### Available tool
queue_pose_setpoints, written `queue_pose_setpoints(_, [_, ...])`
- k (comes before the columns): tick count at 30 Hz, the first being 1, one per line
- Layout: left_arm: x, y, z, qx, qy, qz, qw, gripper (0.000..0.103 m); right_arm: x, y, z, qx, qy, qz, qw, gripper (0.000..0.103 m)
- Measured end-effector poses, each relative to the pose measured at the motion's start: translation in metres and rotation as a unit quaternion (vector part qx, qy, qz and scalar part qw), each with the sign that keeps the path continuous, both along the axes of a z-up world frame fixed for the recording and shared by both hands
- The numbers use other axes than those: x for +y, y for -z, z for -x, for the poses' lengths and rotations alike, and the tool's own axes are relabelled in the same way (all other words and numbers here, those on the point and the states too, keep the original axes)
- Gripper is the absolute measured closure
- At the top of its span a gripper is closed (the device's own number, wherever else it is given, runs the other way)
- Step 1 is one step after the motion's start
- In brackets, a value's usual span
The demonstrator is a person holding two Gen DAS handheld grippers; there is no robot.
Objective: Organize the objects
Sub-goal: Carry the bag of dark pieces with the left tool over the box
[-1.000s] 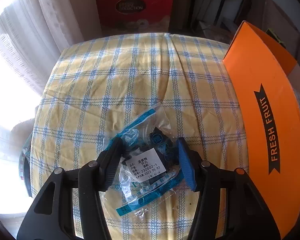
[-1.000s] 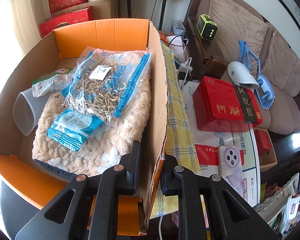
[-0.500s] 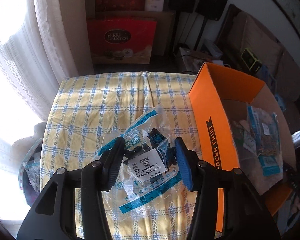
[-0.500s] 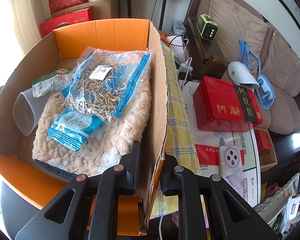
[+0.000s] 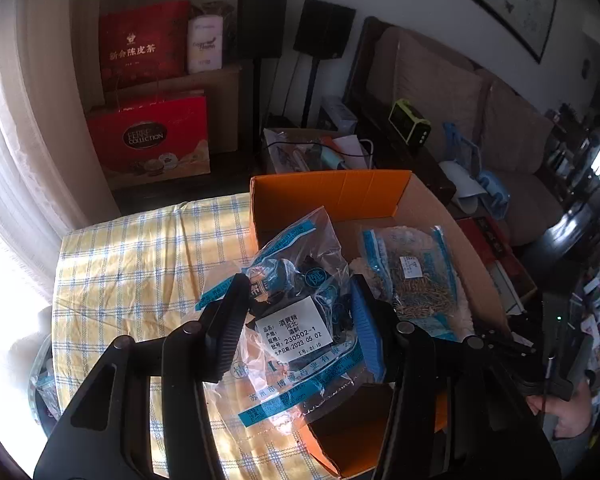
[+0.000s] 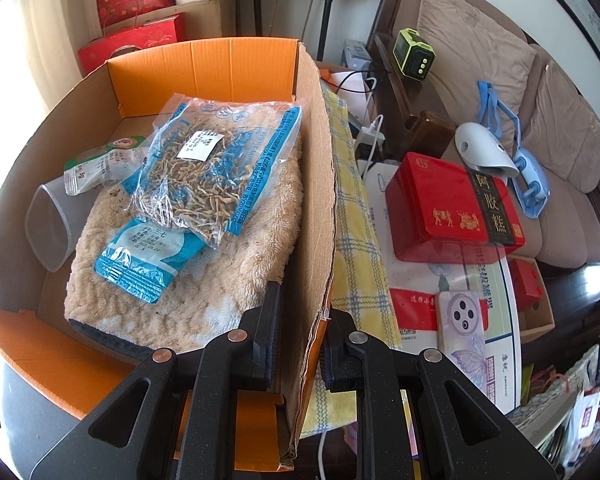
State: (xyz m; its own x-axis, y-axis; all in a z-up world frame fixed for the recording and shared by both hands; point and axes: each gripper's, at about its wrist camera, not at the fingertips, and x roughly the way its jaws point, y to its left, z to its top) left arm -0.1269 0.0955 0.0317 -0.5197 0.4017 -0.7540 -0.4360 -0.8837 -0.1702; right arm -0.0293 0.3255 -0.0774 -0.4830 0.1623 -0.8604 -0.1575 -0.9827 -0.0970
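My left gripper (image 5: 298, 300) is shut on a clear plastic bag of dark dried pieces (image 5: 296, 320) with a white label and blue stripes. It holds the bag in the air over the near left wall of the orange cardboard box (image 5: 332, 194). My right gripper (image 6: 300, 316) is shut on the box's right wall (image 6: 312, 200), one finger inside and one outside. Inside the box lie a fluffy beige towel (image 6: 236, 280), a bag of pale dried roots (image 6: 204, 168), a blue and white packet (image 6: 148, 252) and a clear cup (image 6: 48, 232).
The box stands on a yellow and blue checked cloth (image 5: 140, 264). A red tin (image 6: 452, 208) and a phone (image 6: 464, 332) lie right of the box. Red gift boxes (image 5: 148, 136) stand behind the table. A sofa (image 6: 520, 92) is at the right.
My left gripper has closed on the bag, lifted it off the checked cloth and carried it right, over the box. My right gripper has stayed on the box wall.
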Motion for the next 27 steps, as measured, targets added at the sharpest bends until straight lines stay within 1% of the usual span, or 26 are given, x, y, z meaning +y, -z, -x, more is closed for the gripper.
queue_pose_setpoints(3, [0.015, -0.002, -0.006, -0.005, 0.019, -0.008, 0.9998, 0.055, 0.000, 0.000, 0.000, 0.000, 0.000, 0.000, 1.000, 0.086])
queue_pose_setpoints(13, [0.065, 0.012, -0.020, -0.016, 0.063, 0.003, 0.9979, 0.055, 0.000, 0.000, 0.000, 0.000, 0.000, 0.000, 1.000, 0.086])
queue_pose_setpoints(19, [0.088, 0.022, -0.029, -0.030, 0.087, 0.003, 0.9957, 0.056, 0.000, 0.000, 0.000, 0.000, 0.000, 0.000, 1.000, 0.086])
queue_pose_setpoints(27, [0.109, 0.037, -0.034, -0.054, 0.108, -0.003, 0.9927, 0.056, 0.000, 0.000, 0.000, 0.000, 0.000, 0.000, 1.000, 0.086])
